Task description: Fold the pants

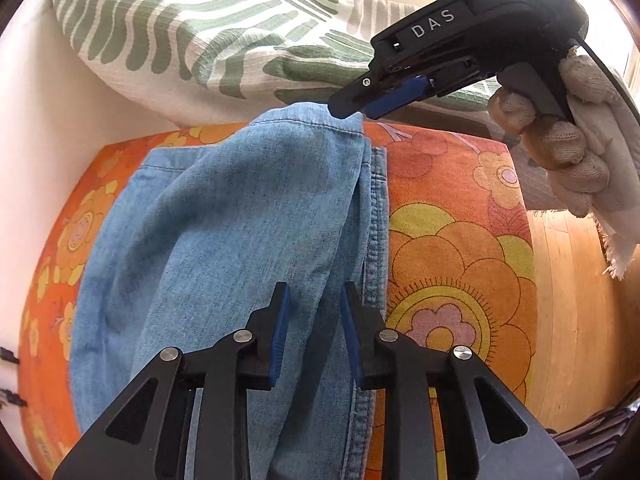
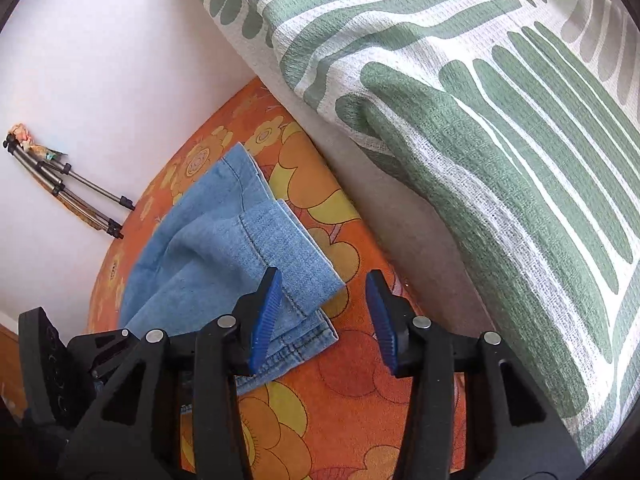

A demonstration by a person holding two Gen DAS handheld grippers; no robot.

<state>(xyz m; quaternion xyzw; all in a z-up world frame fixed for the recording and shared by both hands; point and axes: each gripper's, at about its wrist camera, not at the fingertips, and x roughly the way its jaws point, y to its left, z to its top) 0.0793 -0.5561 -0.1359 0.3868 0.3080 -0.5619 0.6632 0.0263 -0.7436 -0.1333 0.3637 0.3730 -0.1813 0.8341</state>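
The orange floral bed cover (image 1: 460, 240) carries the pants (image 1: 240, 220), their long axis running six to twelve o'clock in the left wrist view; the hems (image 2: 288, 248) lie at ten o'clock of the right claw (image 2: 324, 320), which stands fairly wide and empty; the left claw (image 1: 314, 332), narrowly parted over the denim, grips nothing; the right hand looks nearer the hems.

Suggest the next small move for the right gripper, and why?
Probably shift the right gripper left over the jeans' hem and close. Its fingers stand open with only the orange cover between them, and the hem corner lies beside the left finger.
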